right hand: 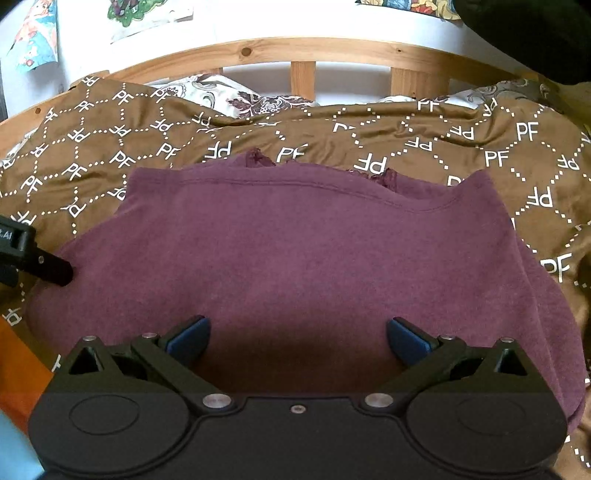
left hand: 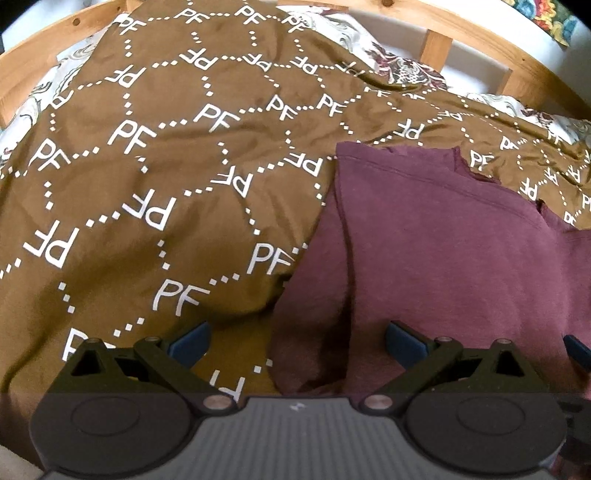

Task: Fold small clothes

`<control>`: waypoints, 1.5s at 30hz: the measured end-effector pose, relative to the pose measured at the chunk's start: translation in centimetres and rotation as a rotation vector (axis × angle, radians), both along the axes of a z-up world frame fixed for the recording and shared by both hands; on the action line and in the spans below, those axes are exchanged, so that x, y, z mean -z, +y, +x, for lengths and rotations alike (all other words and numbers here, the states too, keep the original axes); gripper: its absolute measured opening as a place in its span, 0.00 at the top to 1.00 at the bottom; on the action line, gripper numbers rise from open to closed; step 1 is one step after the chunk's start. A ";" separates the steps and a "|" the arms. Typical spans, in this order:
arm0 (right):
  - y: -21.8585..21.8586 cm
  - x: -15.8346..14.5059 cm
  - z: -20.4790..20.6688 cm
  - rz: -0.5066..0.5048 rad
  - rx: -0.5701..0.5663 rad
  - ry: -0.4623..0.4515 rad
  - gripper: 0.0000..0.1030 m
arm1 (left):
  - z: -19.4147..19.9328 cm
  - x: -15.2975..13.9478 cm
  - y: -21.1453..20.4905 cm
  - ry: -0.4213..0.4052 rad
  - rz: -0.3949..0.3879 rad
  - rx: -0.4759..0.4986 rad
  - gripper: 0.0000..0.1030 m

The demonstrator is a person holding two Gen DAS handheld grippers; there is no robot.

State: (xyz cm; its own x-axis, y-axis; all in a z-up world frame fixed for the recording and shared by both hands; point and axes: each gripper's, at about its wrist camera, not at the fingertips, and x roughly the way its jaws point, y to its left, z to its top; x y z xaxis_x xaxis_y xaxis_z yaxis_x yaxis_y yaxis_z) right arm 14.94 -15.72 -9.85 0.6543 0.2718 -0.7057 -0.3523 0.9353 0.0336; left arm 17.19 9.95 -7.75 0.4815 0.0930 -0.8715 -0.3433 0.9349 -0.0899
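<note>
A maroon garment point(right hand: 295, 251) lies folded over on the brown "PF" patterned blanket point(right hand: 498, 155); its hem seam runs along the far edge. In the left wrist view the garment point(left hand: 443, 240) fills the right half, its left edge folded. My left gripper point(left hand: 297, 341) is open, straddling the garment's left edge just above the blanket point(left hand: 147, 166). My right gripper point(right hand: 297, 338) is open and empty, low over the garment's near middle. The left gripper's black finger point(right hand: 55, 269) shows at the garment's left edge in the right wrist view.
A wooden bed frame with slats point(right hand: 303, 77) runs behind the blanket, in front of a white wall. A floral pillow point(right hand: 255, 99) lies under the blanket's far edge. Colourful pictures point(right hand: 33, 33) hang on the wall. An orange surface point(right hand: 22, 369) shows at lower left.
</note>
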 end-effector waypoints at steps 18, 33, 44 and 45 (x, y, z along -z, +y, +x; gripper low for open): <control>0.3 0.3 -0.3 -0.023 0.004 -0.012 0.00 | 2.4 1.9 3.0 -0.001 -0.228 -0.063 0.01; 0.2 0.3 -0.3 -0.022 0.005 -0.011 0.00 | 2.4 2.1 2.3 0.004 -0.271 0.007 0.28; -0.3 -0.5 -0.4 -0.025 -0.022 0.031 0.00 | 1.6 0.9 1.8 -0.052 -0.283 0.018 0.82; -0.5 -0.8 -0.3 -0.023 -0.025 0.034 0.00 | 1.6 0.6 1.6 -0.057 -0.268 0.024 0.83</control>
State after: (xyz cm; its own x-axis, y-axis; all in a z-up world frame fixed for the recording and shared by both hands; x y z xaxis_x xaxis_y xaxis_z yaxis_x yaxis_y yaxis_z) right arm 14.60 -16.21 -9.09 0.6227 0.2710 -0.7341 -0.3748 0.9268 0.0242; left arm 18.81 11.51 -8.33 0.5294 -0.1490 -0.8352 -0.3090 0.8830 -0.3534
